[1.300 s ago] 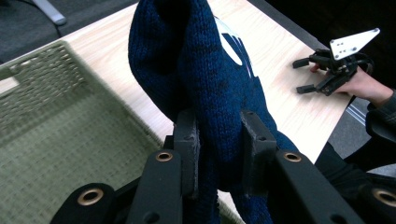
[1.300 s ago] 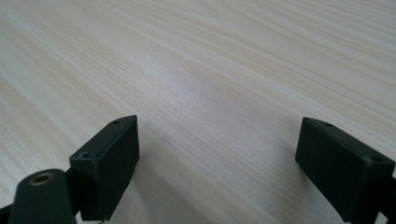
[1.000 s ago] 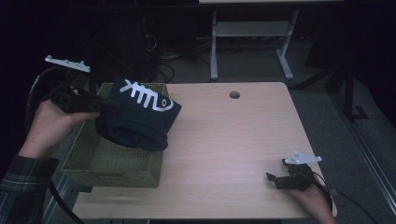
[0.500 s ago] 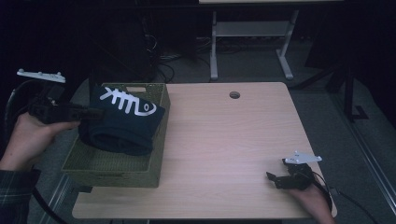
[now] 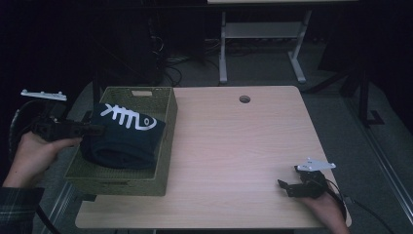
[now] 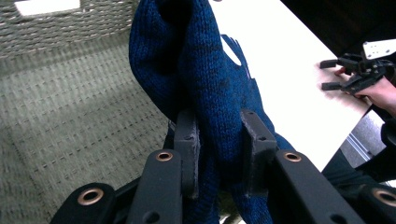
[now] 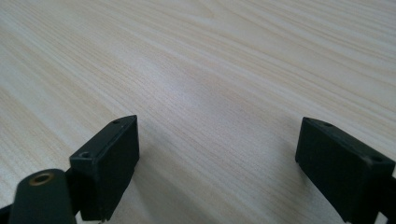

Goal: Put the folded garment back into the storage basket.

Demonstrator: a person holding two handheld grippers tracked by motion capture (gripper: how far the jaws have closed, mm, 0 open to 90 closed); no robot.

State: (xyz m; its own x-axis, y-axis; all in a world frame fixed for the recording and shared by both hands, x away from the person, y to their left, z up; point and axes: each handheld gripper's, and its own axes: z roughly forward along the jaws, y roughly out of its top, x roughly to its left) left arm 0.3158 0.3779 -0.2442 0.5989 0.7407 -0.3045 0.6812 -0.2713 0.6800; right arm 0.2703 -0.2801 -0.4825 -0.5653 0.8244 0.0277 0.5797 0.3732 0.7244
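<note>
A folded dark blue knit garment (image 5: 124,136) with a white fishbone print lies in the woven green basket (image 5: 160,161) at the table's left. My left gripper (image 5: 95,129) reaches over the basket's left wall and is shut on the garment's left edge. In the left gripper view both pads pinch a thick fold of the blue knit (image 6: 205,84), with the basket's floor (image 6: 79,112) behind it. My right gripper (image 5: 287,187) rests open on the table's front right corner; its jaws stand wide apart over bare wood (image 7: 219,182).
The light wooden table (image 5: 243,146) has a round cable hole (image 5: 244,99) near its far edge. Beyond it stand a white desk frame (image 5: 263,39) and cables on the dark floor. The other hand's gripper (image 6: 359,70) shows far off in the left gripper view.
My left gripper has carried the garment leftward and down, from above the basket's right rim into the basket. The right gripper has not moved.
</note>
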